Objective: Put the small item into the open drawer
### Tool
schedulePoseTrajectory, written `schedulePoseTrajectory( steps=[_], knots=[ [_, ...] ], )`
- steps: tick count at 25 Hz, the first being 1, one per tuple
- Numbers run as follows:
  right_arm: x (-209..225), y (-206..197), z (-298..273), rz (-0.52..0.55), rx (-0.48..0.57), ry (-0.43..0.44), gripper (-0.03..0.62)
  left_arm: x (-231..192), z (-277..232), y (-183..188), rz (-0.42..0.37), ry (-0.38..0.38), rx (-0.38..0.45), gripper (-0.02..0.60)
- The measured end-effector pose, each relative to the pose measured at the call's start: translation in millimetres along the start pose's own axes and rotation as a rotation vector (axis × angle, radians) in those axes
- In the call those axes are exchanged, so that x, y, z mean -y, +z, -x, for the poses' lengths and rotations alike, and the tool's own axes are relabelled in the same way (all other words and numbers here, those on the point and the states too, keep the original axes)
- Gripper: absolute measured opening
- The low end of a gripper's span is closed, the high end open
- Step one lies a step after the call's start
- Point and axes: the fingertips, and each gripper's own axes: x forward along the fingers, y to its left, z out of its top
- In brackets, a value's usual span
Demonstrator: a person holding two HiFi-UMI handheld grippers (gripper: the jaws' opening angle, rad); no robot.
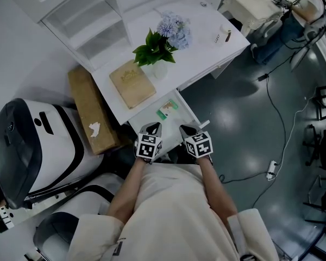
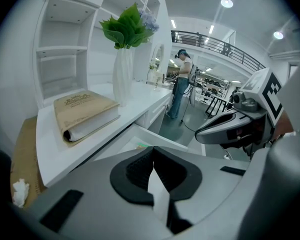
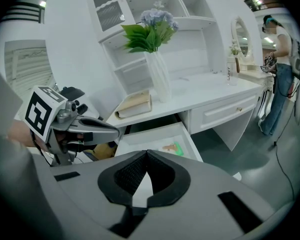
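Item 1, white desk [image 1: 206,37] with a shelved hutch at the back, top largely bare. Item 2, open drawer [image 1: 149,117], pulled out from under the desk top towards the person; its near end is cut off in the head view by the two grippers and the person's lap. Item 3, tan book [image 1: 132,83], lying flat on the desk above the drawer. Item 4, white vase [image 3: 160,79], upright, holding green leaves and pale blue flowers. Item 5, left gripper [image 1: 154,126], jaws closed pad to pad with nothing between them, held over the drawer's near end. Item 6, right gripper [image 1: 186,128], just beside the left one, jaws likewise closed and empty. Item 7, small item [image 1: 167,109], a flat green-and-peach packet lying on the drawer floor near its right wall, so the placing looks done. Likely light and thin, possibly bendable; lying flush on a smooth floor, it would be best pinched by a short edge. Its print, stiffness and exact kind cannot be made out; the left gripper view shows only a green sliver of it.
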Motion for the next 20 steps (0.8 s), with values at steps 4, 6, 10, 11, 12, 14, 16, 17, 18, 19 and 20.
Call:
schedulePoseTrajectory(
  steps=[4,6,10,11,12,14,16,17,18,19,20],
  knots=[
    [-0.4,-1.1,0.0,0.003,-0.002,0.000,0.025,-0.1,-0.9,-1.1,0.000,-0.002,-0.001,0.017],
    [0.3,-1.9,-0.3,0.003,-0.004,-0.002,0.025,-0.7,-1.3,-1.1,0.000,0.001,-0.001,0.017],
    [-0.3,-2.2,-0.2,0.003,-0.002,-0.001,0.025,0.1,-3.3,-4.1,-0.005,-0.002,-0.002,0.017],
    [-0.6,-1.9,-0.2,0.003,-0.001,0.000,0.025,0.3,-4.7,-6.0,-0.008,-0.005,-0.002,0.017],
    [-0.8,-1.4,-0.2,0.003,0.001,0.000,0.025,-0.2,-4.7,-6.3,-0.008,-0.005,-0.003,0.017],
    [-1.1,-0.2,0.0,0.003,0.007,-0.001,0.025,-2.2,-1.2,-3.9,-0.003,0.003,-0.008,0.017],
    [-1.4,0.5,0.3,0.003,0.012,-0.003,0.025,-3.7,1.1,-4.2,-0.001,0.008,-0.012,0.017],
    [-1.6,0.7,0.5,0.003,0.013,-0.003,0.025,-4.0,1.5,-5.2,0.000,0.009,-0.014,0.017],
    [-1.8,0.7,0.8,0.003,0.014,-0.003,0.025,-3.9,1.5,-6.5,-0.001,0.009,-0.015,0.017],
    [-1.8,0.7,1.2,0.003,0.015,-0.003,0.025,-3.6,1.1,-7.9,-0.003,0.008,-0.016,0.017],
    [-1.9,0.7,1.5,0.003,0.016,-0.003,0.025,-3.1,0.5,-9.5,-0.005,0.006,-0.017,0.017]
  ],
)
